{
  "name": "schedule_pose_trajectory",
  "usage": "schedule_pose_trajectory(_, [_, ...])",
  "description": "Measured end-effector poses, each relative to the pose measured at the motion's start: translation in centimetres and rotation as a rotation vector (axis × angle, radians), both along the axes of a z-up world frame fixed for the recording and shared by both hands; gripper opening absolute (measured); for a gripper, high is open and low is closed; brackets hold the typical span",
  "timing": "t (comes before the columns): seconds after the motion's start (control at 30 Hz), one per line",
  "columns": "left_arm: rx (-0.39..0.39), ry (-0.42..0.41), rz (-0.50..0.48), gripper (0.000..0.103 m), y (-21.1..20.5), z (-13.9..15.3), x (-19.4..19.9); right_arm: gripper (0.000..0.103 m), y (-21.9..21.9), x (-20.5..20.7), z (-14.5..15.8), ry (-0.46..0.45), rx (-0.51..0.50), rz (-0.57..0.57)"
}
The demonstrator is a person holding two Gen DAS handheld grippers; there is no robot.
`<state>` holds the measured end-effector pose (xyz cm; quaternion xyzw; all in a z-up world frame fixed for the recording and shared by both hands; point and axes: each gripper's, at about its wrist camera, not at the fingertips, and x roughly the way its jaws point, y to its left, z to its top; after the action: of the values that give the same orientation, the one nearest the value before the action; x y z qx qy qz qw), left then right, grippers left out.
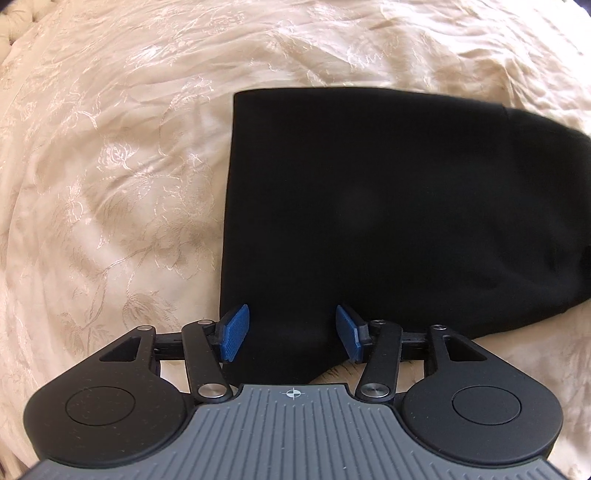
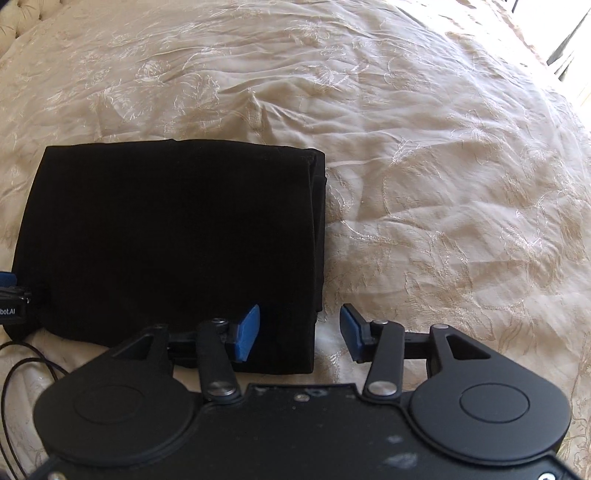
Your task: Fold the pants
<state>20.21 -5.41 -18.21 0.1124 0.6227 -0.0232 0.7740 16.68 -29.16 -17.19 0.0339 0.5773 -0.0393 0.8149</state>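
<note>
The black pants [image 1: 388, 203] lie folded into a flat, thick rectangle on the cream bedspread [image 1: 110, 184]. My left gripper [image 1: 291, 321] hovers over the near left corner of the bundle. Its blue pads [image 1: 236, 332] stand apart with only flat cloth below them. In the right wrist view the pants [image 2: 166, 229] show stacked fold layers along their right edge. My right gripper [image 2: 299, 325] is open astride that near right edge, one blue pad [image 2: 249, 332] over the cloth and the other over the bedspread [image 2: 443, 184]. The left gripper's body [image 2: 9, 299] peeks in at the left border.
The embroidered bedspread is wrinkled on every side of the pants. A tufted headboard [image 2: 11, 22] shows at the far top left. A thin black cable [image 2: 22, 365] loops on the bed near the left edge. A bright window area [image 2: 569, 48] sits at the top right.
</note>
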Motion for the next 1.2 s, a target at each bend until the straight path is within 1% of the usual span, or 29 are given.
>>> schedule_pose_trajectory(0.03, [-0.017,-0.017,0.014,0.051,0.4,0.5,0.1,0.051,-0.2,0.0,0.3,-0.016,0.012,-0.012])
schedule_pose_trajectory(0.1, [-0.031,-0.061,0.037,0.051,1.2,1.7,0.3,0.054,-0.6,0.1,1.2,-0.054,0.032,-0.037])
schedule_pose_trajectory(0.17, [-0.034,-0.090,0.056,0.051,2.0,2.3,0.9,0.063,-1.1,0.5,1.7,-0.083,0.057,-0.056])
schedule_pose_trajectory(0.2, [-0.039,-0.091,0.064,0.051,2.4,2.3,1.3,0.065,-1.3,0.8,1.8,-0.091,0.069,-0.064])
schedule_pose_trajectory(0.3, [-0.035,-0.075,0.083,0.051,3.2,1.8,2.8,0.067,-1.8,2.1,1.5,-0.083,0.092,-0.076])
schedule_pose_trajectory(0.4, [-0.039,-0.050,0.082,0.051,3.1,0.9,3.8,0.068,-2.2,3.3,0.7,-0.064,0.112,-0.095])
schedule_pose_trajectory(0.5, [-0.069,-0.019,0.092,0.052,3.4,-0.2,5.0,0.071,-2.7,4.5,-0.4,-0.032,0.126,-0.111])
schedule_pose_trajectory(0.7, [-0.085,-0.005,0.079,0.064,3.6,-1.7,6.7,0.082,-3.5,5.4,-2.6,0.015,0.205,-0.154])
schedule_pose_trajectory(0.83, [-0.094,0.003,0.075,0.074,3.6,-2.3,7.3,0.092,-3.7,5.7,-3.6,0.023,0.250,-0.159])
schedule_pose_trajectory(0.97, [-0.101,0.009,0.076,0.085,3.9,-2.8,7.9,0.099,-3.7,6.1,-4.4,0.024,0.279,-0.164])
schedule_pose_trajectory(1.03, [-0.108,0.011,0.082,0.092,4.1,-3.1,8.0,0.101,-3.6,6.2,-4.7,0.019,0.284,-0.162])
schedule_pose_trajectory(1.07, [-0.113,0.013,0.086,0.094,4.2,-3.3,8.2,0.103,-3.5,6.4,-4.8,0.017,0.284,-0.160])
schedule_pose_trajectory(1.1, [-0.117,0.015,0.090,0.099,4.3,-3.4,8.3,0.103,-3.4,6.4,-4.9,0.013,0.282,-0.157])
schedule_pose_trajectory(1.17, [-0.132,0.025,0.103,0.103,4.4,-3.9,8.8,0.103,-3.1,6.5,-5.1,0.007,0.277,-0.155])
schedule_pose_trajectory(1.2, [-0.141,0.030,0.109,0.103,4.5,-4.0,8.9,0.103,-3.0,6.6,-5.2,0.003,0.277,-0.156])
